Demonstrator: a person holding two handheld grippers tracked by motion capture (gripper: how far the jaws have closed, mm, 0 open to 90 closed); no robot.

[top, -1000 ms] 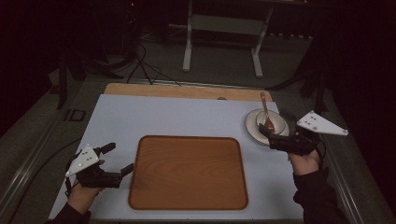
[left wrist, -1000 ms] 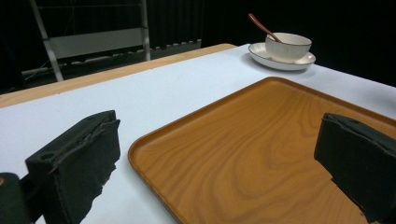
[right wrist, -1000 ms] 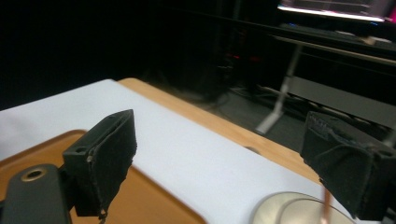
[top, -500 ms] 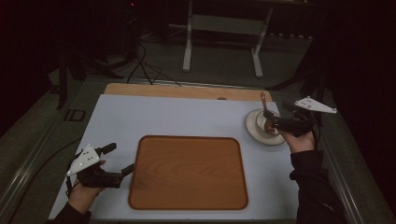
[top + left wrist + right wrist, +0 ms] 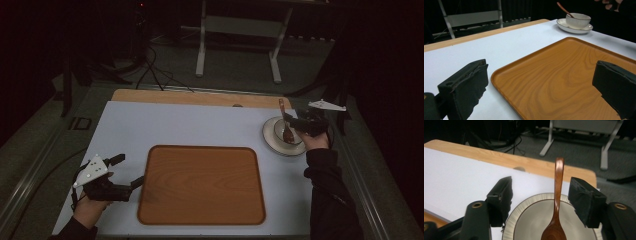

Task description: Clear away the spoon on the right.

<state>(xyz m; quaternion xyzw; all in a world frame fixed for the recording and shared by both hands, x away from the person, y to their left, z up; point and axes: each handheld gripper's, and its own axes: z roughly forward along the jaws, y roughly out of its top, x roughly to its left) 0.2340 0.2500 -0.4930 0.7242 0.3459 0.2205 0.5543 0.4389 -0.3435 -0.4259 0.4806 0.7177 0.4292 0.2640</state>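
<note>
We bring our right tool [image 5: 540, 202], jaws just closing halfway and gripping nothing, astride the spoon [image 5: 557, 202] in the bowl [image 5: 286, 131]; a skewed pinch could tip it

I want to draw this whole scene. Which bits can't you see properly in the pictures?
- Bowl: right gripper view, its near half is cut off by the bottom edge.
- Tray: left gripper view, its near end is cut off by the frame.
- Saucer: high view, the right gripper covers its far side.

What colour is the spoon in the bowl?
Reddish-brown: the glossy wooden spoon shows best in the right gripper view.
</note>
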